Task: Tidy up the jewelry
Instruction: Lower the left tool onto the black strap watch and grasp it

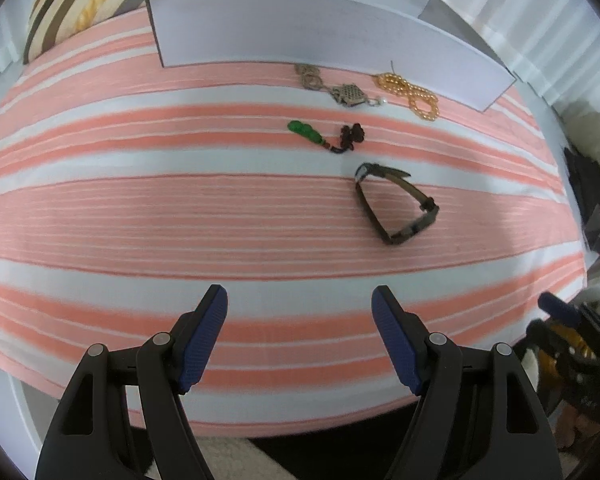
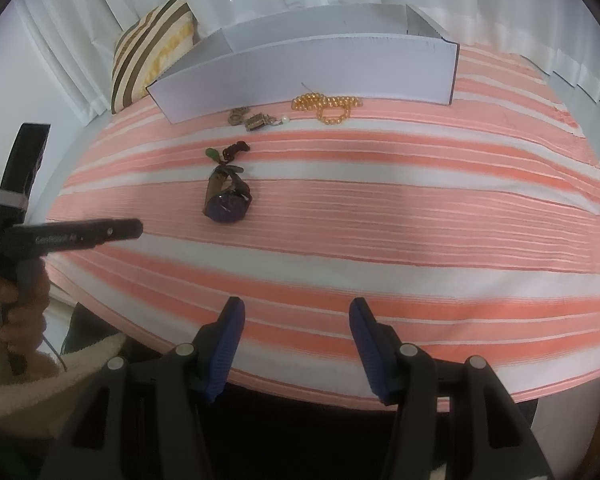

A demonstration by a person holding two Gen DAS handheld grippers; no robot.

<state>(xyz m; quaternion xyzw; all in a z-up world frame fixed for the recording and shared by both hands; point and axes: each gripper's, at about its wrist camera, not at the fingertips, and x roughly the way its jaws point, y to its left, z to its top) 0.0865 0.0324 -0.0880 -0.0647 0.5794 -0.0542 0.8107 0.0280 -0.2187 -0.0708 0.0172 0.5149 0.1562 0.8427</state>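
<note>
Several jewelry pieces lie on a pink-and-white striped cloth [image 1: 140, 216]. A dark wristwatch [image 1: 396, 208] [image 2: 228, 200] lies nearest. Behind it is a green pendant with a dark red knot [image 1: 324, 136] [image 2: 224, 153]. Further back lie a bronze chain with a pendant and pearl [image 1: 340, 90] [image 2: 256, 119] and a gold bead strand [image 1: 410, 94] [image 2: 328, 106]. A white open box [image 1: 300, 28] [image 2: 308, 68] stands behind them. My left gripper [image 1: 300, 300] is open and empty above the cloth's near part. My right gripper [image 2: 296, 310] is open and empty near the cloth's front edge.
A striped brown-and-cream pillow [image 1: 84, 4] [image 2: 148, 56] leans at the back left. White curtains hang behind. The left gripper's body and the hand holding it [image 2: 24, 248] show at the left of the right wrist view. Dark clutter [image 1: 592, 184] sits off the cloth's right side.
</note>
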